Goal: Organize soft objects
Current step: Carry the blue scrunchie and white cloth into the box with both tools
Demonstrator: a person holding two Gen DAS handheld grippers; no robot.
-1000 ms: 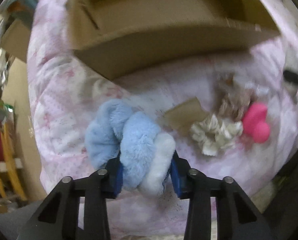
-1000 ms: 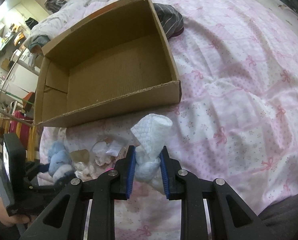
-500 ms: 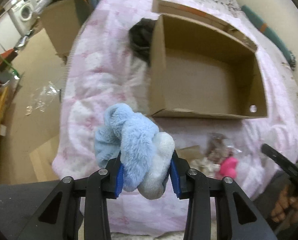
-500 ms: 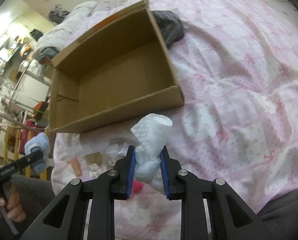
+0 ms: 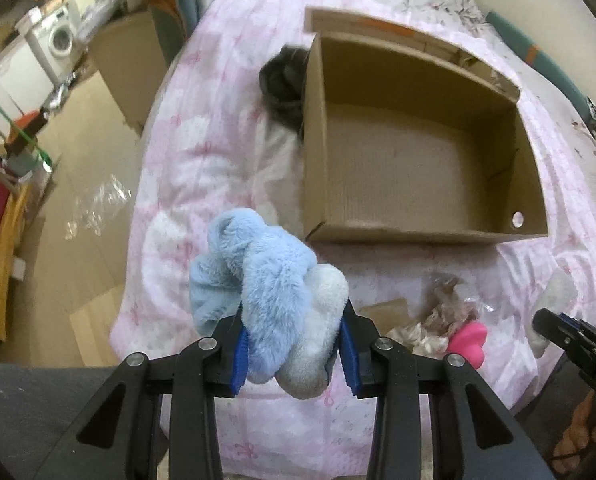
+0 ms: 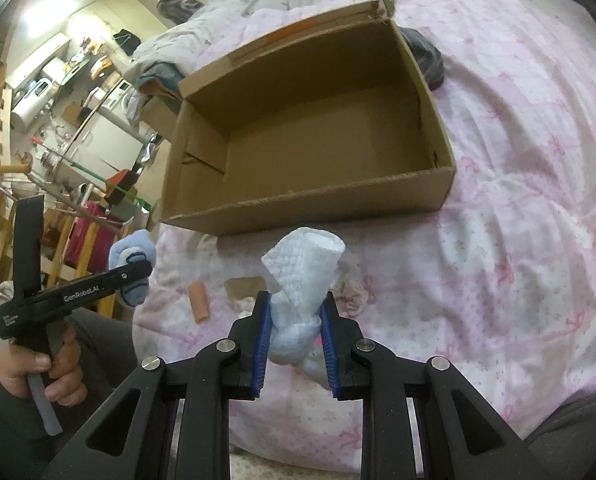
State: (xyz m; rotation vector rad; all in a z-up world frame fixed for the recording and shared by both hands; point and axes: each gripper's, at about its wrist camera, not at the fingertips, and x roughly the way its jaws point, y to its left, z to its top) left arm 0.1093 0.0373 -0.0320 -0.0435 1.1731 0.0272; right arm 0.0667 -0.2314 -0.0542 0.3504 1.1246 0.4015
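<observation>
Fluffy blue and white plush (image 5: 269,304) is clenched between the blue pads of the left hand-held gripper (image 5: 293,354), low in the middle of the left wrist view, and is held raised off the pink bedspread (image 5: 201,184); in the right wrist view the same bundle is seen at the left edge, clear of the bed. A rolled white cloth (image 6: 304,280) is pinched in the right hand-held gripper (image 6: 293,346), its loose end standing up above the pads at the centre of that view. Both items are lifted well above the bedding, most likely so that they can be carried over the near wall of the cardboard box (image 6: 310,208), which lies open and appears empty in the upper middle of both views. The box seems to be the intended container, since its opening faces up and it is set just beyond the heap of small things. Several of these are left on the bed between the grippers and the box: a pink heart-shaped piece (image 5: 468,340), crumpled beige fabric pieces (image 5: 430,328) and a small tan cylinder (image 6: 198,302). A dark garment (image 5: 283,84) is tucked against the far left corner of the box.
</observation>
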